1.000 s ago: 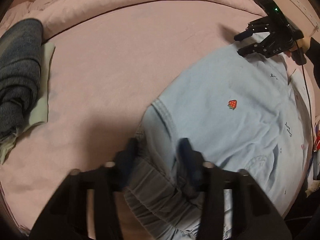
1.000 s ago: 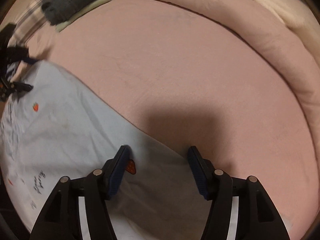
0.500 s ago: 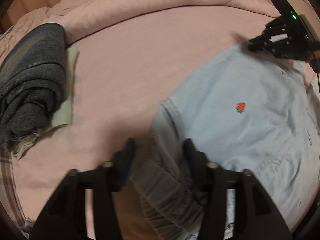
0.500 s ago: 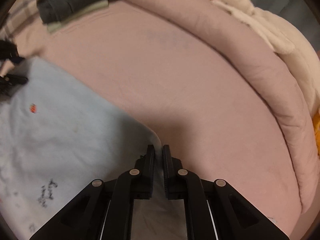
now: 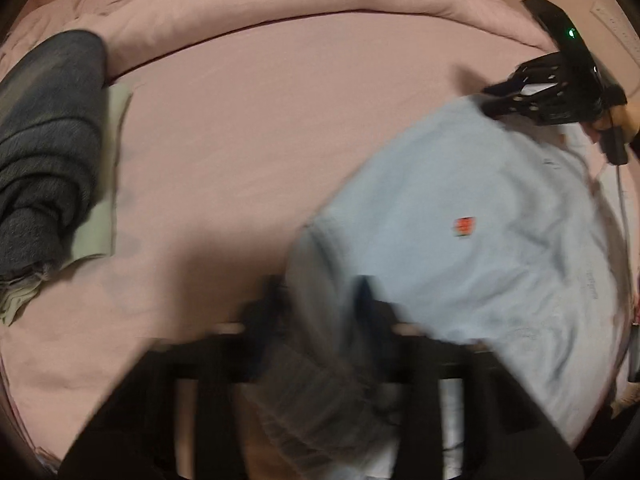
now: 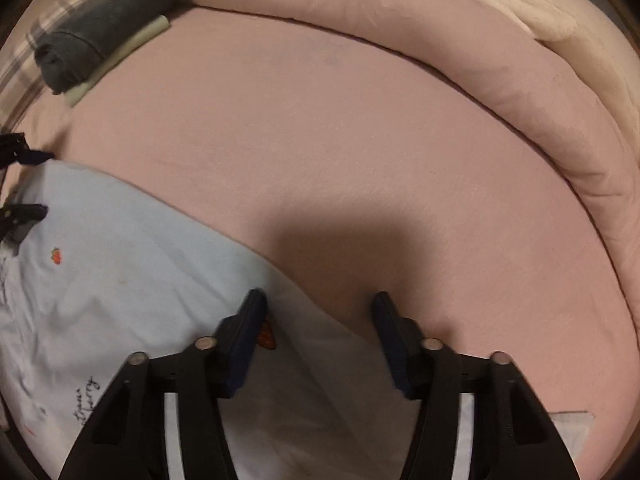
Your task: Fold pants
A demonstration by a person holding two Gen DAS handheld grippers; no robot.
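The light blue pants [image 6: 120,300] lie spread on the pink bed sheet [image 6: 340,140], their elastic waistband bunched at the left gripper [image 5: 320,300]. Its jaws have just been closing with the waistband fold between them; the view is blurred, but the pads seem to pinch the cloth. The right gripper [image 6: 318,312] has just been opening and stands released, its 2 fingers straddling the pants' edge. A folded dark grey garment [image 6: 108,20] lies well apart.
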